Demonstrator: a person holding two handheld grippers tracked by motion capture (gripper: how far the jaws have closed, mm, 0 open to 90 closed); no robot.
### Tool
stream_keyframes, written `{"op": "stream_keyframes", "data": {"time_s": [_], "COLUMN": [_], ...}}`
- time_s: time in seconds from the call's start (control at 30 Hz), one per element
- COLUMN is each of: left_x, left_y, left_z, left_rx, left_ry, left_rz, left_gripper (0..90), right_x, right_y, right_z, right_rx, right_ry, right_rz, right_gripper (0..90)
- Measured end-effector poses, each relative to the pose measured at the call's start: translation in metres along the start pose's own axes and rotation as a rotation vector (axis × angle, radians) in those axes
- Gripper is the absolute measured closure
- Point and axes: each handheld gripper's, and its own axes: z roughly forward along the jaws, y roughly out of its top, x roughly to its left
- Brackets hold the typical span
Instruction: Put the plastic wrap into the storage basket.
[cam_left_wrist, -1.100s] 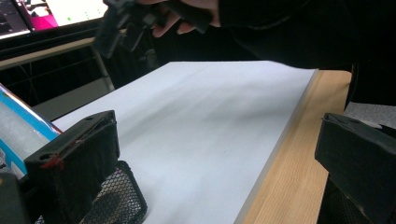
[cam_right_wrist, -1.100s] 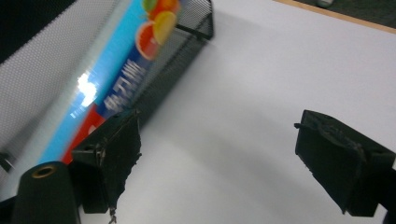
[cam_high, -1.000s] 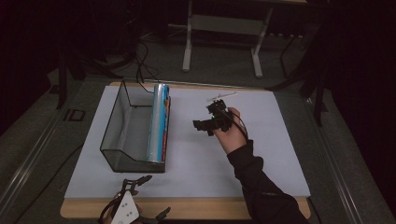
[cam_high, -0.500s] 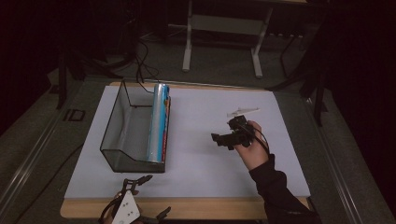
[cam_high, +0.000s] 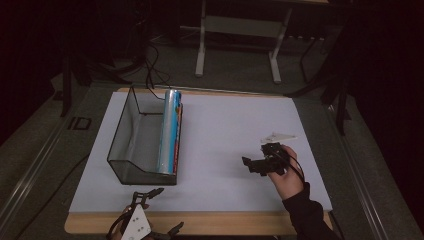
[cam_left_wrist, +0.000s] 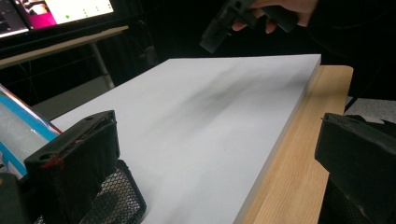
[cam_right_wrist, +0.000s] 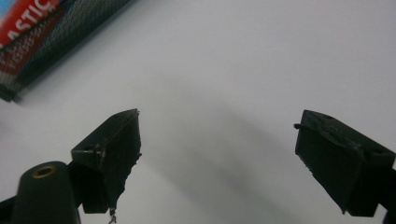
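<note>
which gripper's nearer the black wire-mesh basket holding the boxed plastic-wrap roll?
Left. The left gripper sits at the table's near edge, just in front of the black wire-mesh basket. The right gripper hovers open over bare white board, well off to the basket's right.

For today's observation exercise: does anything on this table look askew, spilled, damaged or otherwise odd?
Nothing stands out. The roll of plastic wrap lies neatly along one side of the mesh basket, nothing is spilled on the white board, and both the right gripper and left gripper are open, holding nothing.
</note>
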Motion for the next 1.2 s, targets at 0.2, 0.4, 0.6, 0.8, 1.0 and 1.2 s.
{"op": "stream_keyframes", "data": {"time_s": [0.2, 0.4, 0.6, 0.8, 1.0, 1.2], "left_x": [0.000, -0.001, 0.000, -0.001, -0.001, -0.001], "left_y": [0.000, 0.000, 0.000, 0.000, 0.000, 0.000], "left_z": [0.000, 0.000, -0.001, -0.001, -0.001, -0.001], "left_rx": [-0.002, 0.000, -0.002, 0.006, 0.006, 0.007], "left_ry": [0.001, -0.001, -0.002, -0.005, -0.004, -0.004], "left_rz": [-0.002, 0.001, -0.001, 0.005, 0.002, 0.003], "left_gripper": [0.5, 0.5, 0.4, 0.4, 0.5, 0.4], "right_x": [-0.002, 0.002, 0.006, 0.004, -0.001, -0.002], "right_y": [-0.023, -0.041, -0.053, -0.063, -0.063, -0.062], "right_z": [-0.002, -0.004, -0.011, -0.016, -0.014, -0.016], "right_rx": [0.030, 0.030, 0.011, 0.002, -0.009, -0.008], "right_ry": [-0.007, -0.017, -0.030, -0.075, -0.097, -0.098], "right_rz": [-0.029, -0.031, -0.044, -0.093, -0.103, -0.083], "right_gripper": [14.1, 13.7, 13.8, 15.8, 16.4, 16.2]}}
